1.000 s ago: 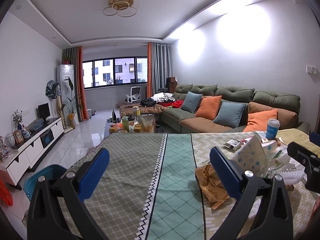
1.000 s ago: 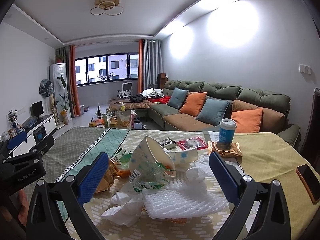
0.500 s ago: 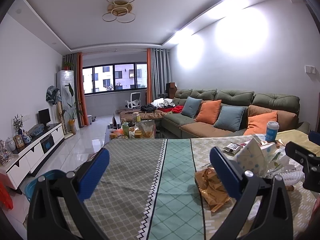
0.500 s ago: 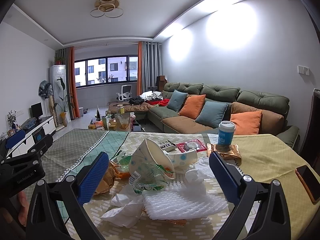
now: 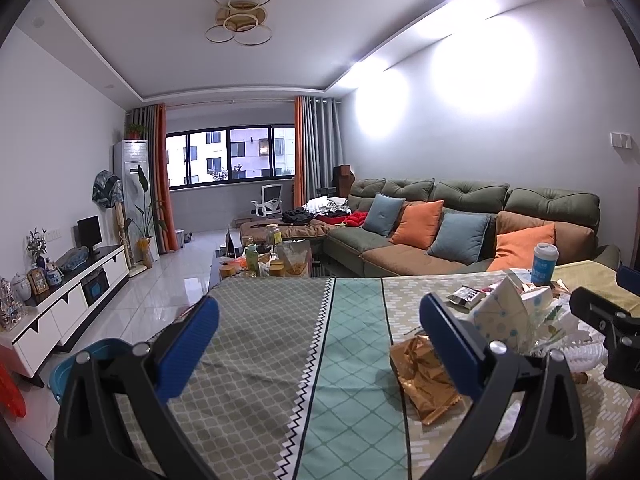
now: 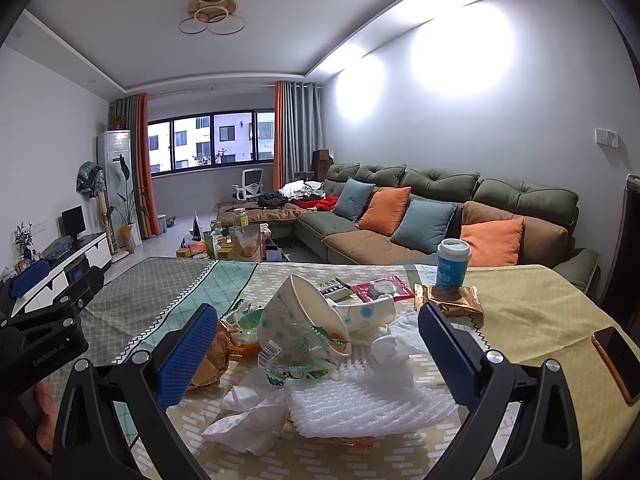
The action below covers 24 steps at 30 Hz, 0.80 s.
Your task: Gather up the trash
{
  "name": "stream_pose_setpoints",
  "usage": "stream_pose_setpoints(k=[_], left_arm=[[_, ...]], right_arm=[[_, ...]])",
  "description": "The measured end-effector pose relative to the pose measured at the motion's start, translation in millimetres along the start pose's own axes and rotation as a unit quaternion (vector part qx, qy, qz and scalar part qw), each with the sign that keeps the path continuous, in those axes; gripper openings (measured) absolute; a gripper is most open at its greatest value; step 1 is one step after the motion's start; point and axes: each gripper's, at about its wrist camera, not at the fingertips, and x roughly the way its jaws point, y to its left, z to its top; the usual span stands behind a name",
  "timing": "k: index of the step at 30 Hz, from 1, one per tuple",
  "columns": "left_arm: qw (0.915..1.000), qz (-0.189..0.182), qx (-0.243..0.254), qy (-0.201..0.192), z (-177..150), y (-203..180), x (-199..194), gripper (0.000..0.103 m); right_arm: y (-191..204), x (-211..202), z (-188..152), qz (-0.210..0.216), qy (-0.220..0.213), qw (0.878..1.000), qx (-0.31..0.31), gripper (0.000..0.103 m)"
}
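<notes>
A heap of trash lies on the bench [image 6: 532,304], which wears a woven cloth patterned in grey lattice, teal diamonds and pale yellow dashes. In the heap: a crushed paper bowl [image 6: 298,312] with blue dots tipped on its side, a ribbed white foam sheet [image 6: 368,404], crumpled white tissue [image 6: 248,420], a crinkled clear wrapper [image 6: 304,354] printed green, and a creased gold foil bag [image 5: 426,376]. At 12 o'clock beyond the bowl lies a glossy red packet [image 6: 382,288]; at 1 o'clock a blue lidded cup [image 6: 452,264] stands upright on another gold foil bag [image 6: 450,302]. An orange phone [image 6: 618,360] lies flat near the bench's edge at 3 o'clock. The right hand-held gripper [image 6: 318,346] is spread wide and holds nothing, its blue textured pads flanking the heap, with bowl, wrapper and foam between them in the right wrist view; whether it touches the trash cannot be told. The left hand-held gripper [image 5: 320,338] is likewise wide apart and empty, over bare cloth, with the gold bag and bowl at its 3 o'clock. A blue bin [image 5: 76,364] sits on the glossy tiled floor at 9 o'clock. Behind, a green tufted sofa [image 6: 440,200] carries orange and blue cushions, and a window [image 5: 230,156] is framed by orange curtains
</notes>
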Motion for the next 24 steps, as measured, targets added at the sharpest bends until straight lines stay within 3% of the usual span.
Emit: stream_pose_setpoints(k=[16, 24], left_arm=[[1.0, -0.002, -0.001, 0.009, -2, 1, 2, 0.1], [0.9987, -0.017, -0.003, 0.049, -2, 3, 15, 0.1]], right_arm=[[-1, 4, -6, -0.001, 0.008, 1.0, 0.0, 0.1], [-9, 12, -8, -0.001, 0.026, 1.0, 0.001, 0.1]])
